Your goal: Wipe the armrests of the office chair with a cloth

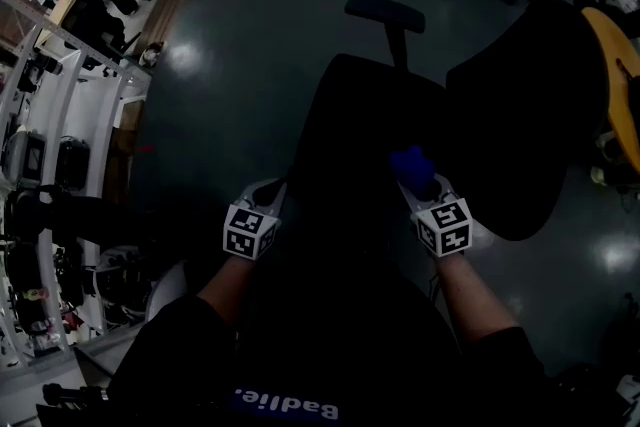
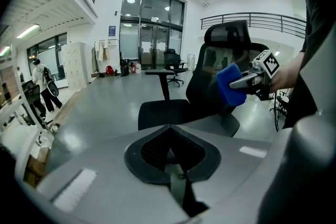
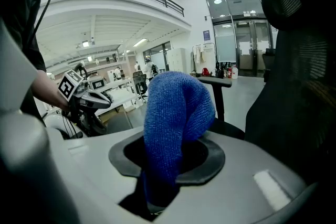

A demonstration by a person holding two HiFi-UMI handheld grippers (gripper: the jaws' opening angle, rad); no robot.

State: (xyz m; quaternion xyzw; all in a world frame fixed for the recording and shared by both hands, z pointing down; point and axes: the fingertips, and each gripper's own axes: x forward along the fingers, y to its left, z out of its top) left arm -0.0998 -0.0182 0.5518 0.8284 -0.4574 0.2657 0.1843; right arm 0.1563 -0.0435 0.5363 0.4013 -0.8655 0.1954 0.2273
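A black office chair (image 1: pixel 370 145) stands right below me, and one of its armrests (image 1: pixel 385 12) juts out on a post at the far side. The same armrest (image 2: pixel 160 72) shows above the seat (image 2: pixel 163 113) in the left gripper view. My right gripper (image 1: pixel 418 183) is shut on a blue cloth (image 1: pixel 411 163), held up in the air near the chair back. The cloth (image 3: pixel 176 123) bulges out of the right gripper (image 3: pixel 168 165). My left gripper (image 1: pixel 268 193) hovers at the chair's left side. Seen from its own camera, the left gripper (image 2: pixel 170 157) is shut and holds nothing.
A second dark chair (image 1: pixel 540 115) stands at the right, with a yellow-edged object (image 1: pixel 620 65) beside it. Shelving and desks (image 1: pixel 40 165) line the left side. The floor (image 1: pixel 250 35) is glossy grey. More chairs (image 2: pixel 173 63) and people (image 2: pixel 39 81) are far off.
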